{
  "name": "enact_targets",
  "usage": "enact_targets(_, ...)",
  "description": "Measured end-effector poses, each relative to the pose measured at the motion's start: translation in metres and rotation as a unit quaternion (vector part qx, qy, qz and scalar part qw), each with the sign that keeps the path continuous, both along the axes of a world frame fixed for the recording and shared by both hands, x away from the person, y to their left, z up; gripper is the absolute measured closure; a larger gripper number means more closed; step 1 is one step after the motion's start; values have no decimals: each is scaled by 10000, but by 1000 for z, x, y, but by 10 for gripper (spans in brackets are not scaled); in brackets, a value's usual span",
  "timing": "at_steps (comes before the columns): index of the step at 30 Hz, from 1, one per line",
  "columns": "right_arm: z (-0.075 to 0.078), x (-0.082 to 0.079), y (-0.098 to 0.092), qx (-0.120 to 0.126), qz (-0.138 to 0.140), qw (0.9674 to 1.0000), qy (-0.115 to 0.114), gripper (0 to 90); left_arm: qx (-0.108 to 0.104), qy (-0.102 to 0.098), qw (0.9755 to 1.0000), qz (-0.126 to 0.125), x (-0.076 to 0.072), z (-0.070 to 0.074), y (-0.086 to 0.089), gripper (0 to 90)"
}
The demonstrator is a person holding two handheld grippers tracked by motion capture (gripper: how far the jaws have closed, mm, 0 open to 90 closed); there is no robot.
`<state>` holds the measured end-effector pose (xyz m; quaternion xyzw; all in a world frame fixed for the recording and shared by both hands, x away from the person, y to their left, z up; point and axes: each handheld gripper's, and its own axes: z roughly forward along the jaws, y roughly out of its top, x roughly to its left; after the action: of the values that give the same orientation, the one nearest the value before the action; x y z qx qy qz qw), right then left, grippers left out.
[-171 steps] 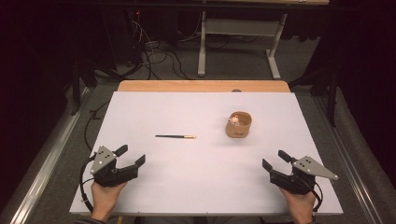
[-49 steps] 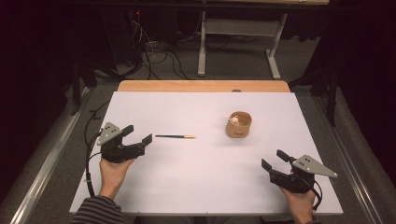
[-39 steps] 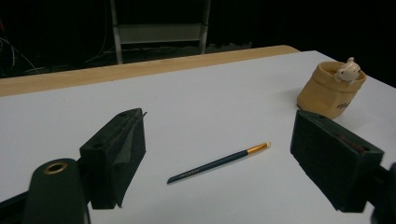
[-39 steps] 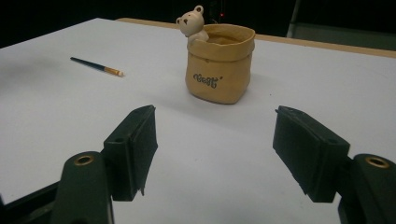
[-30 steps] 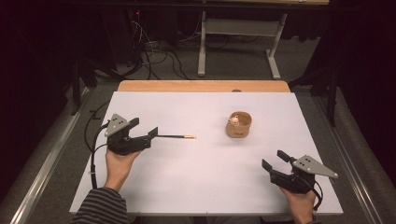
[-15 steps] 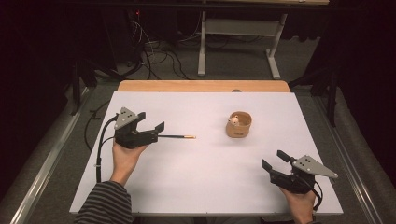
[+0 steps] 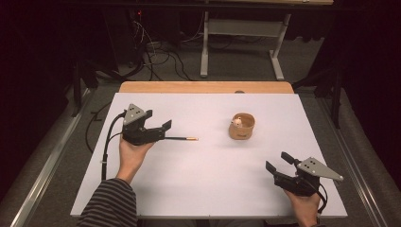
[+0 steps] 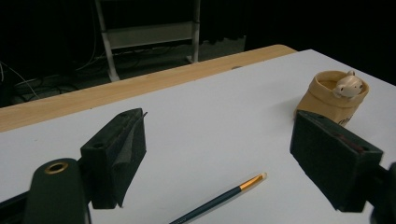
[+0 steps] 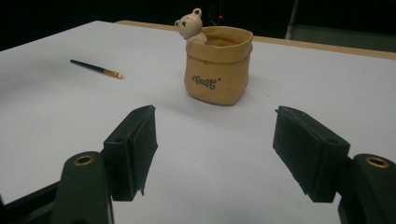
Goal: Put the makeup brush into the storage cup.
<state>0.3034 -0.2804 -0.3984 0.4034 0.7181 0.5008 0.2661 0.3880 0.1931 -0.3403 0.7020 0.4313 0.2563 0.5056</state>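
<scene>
Paintbrush (image 7: 182, 138): lies flat on white table (image 7: 213, 189), left of centre, pale tip toward tan pot (image 7: 241, 126). Handle end runs in between jaws of left tool (image 7: 158, 128); jaws spread wide, contact with brush cannot be told. In left tool view, brush (image 8: 219, 199) on table between parted jaws.

Pot: upright, well right of brush, small bear figure (image 9: 190, 25) at rim.

Right tool (image 7: 278, 163): near front right corner of table, jaws wide, holding nothing, well apart from pot.
</scene>
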Motion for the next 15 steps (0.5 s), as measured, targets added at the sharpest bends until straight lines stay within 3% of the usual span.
enact_targets(4, 0, 0, -1, 5, -9, 10000, -6, 323, -10, 39, 10000, -8, 6, -2, -6, 188)
enact_targets(15, 0, 0, 0, -34, -2, 10000, 7, 325, 240, 85, 9996, -78, 19, 1, -19, 185)
